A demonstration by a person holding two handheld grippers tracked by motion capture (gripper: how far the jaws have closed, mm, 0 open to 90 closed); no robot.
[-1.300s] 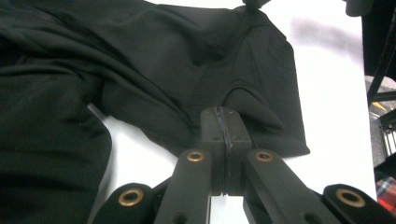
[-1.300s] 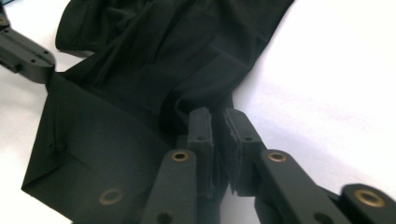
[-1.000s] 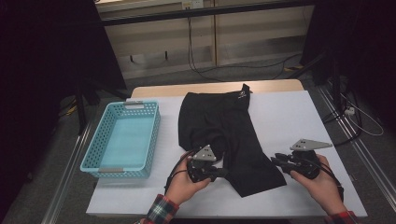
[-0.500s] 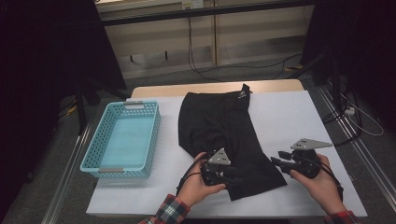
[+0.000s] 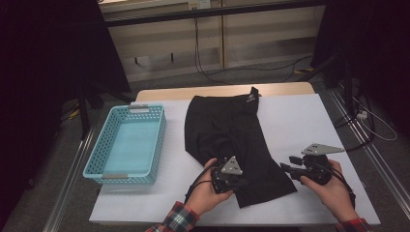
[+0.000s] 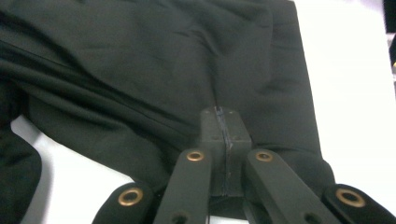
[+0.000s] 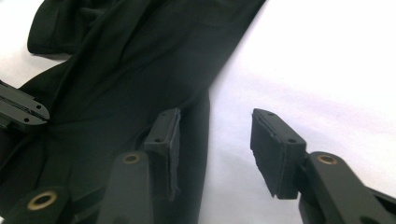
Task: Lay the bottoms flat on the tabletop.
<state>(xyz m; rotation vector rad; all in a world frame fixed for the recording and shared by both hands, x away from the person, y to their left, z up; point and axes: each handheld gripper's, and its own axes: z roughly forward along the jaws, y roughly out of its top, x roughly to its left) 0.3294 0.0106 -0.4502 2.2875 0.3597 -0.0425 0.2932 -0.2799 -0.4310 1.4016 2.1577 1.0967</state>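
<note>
Black shorts (image 5: 222,130) lie flat on the white table (image 5: 300,121), waistband far, legs toward me. My left gripper (image 5: 243,183) rests on the near leg. In the left gripper view its jaws (image 6: 223,126) have just closed and stand pressed together, pinching a fold of the fabric (image 6: 140,70). My right gripper (image 5: 289,163) sits at the leg's right edge. Its jaws have just been opening. In the right gripper view it (image 7: 217,128) stands open, one pad (image 7: 168,135) on the fabric's edge (image 7: 140,60), the other over bare table. The left gripper's tip (image 7: 23,109) shows at that view's left.
A light blue plastic basket (image 5: 96,164) with nothing in it stands on the table's left side. Bare white table lies right of the shorts. Metal rails run along both sides of the table, and cables trail on the floor behind it.
My left hand and gripper have shifted right, from the leg's left edge onto the middle of the near leg. The right hand has stayed where it was.
</note>
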